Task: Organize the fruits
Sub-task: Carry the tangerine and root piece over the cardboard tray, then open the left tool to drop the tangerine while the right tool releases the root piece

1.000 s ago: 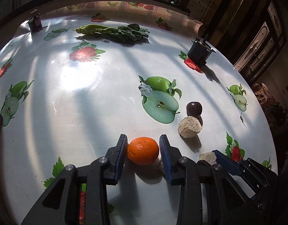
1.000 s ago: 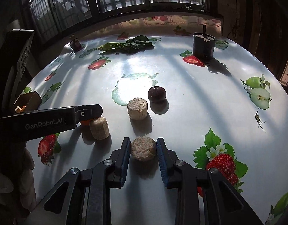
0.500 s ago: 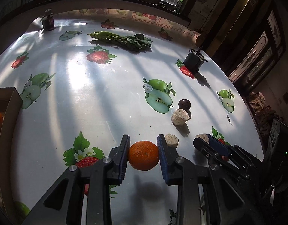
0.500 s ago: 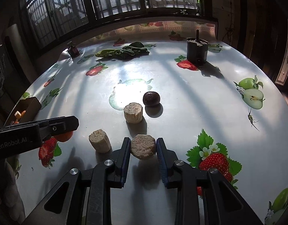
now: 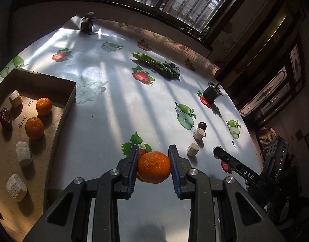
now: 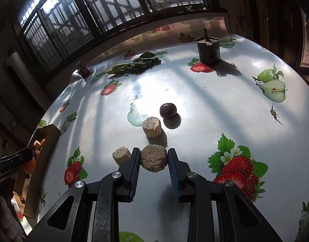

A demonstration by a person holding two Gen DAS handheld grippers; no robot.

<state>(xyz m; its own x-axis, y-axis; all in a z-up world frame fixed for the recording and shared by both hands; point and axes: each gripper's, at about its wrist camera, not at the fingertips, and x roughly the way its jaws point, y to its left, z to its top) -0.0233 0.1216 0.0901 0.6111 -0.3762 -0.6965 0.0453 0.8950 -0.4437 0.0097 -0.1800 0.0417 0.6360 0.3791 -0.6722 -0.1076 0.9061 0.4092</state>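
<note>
My left gripper (image 5: 153,167) is shut on an orange (image 5: 153,167) and holds it above the table, right of the cardboard box (image 5: 63,113). The box holds two oranges (image 5: 44,106), pale chunks (image 5: 23,156) and a dark date (image 5: 5,118). My right gripper (image 6: 153,160) is shut on a pale round chunk (image 6: 153,160), lifted just above the table. A second chunk (image 6: 151,126), a third chunk (image 6: 120,156) and a dark plum (image 6: 168,110) lie on the table ahead of it.
The table (image 5: 118,109) has a glossy fruit-print cloth. Leafy greens (image 5: 156,65) lie at the back. A dark cup (image 6: 208,49) stands back right, a small dark jar (image 5: 87,23) at the far left corner. The box also shows in the right wrist view (image 6: 44,151).
My left gripper has lifted the orange and carried it left toward the box, which has come into view. My right gripper has closed on the pale chunk and raised it slightly.
</note>
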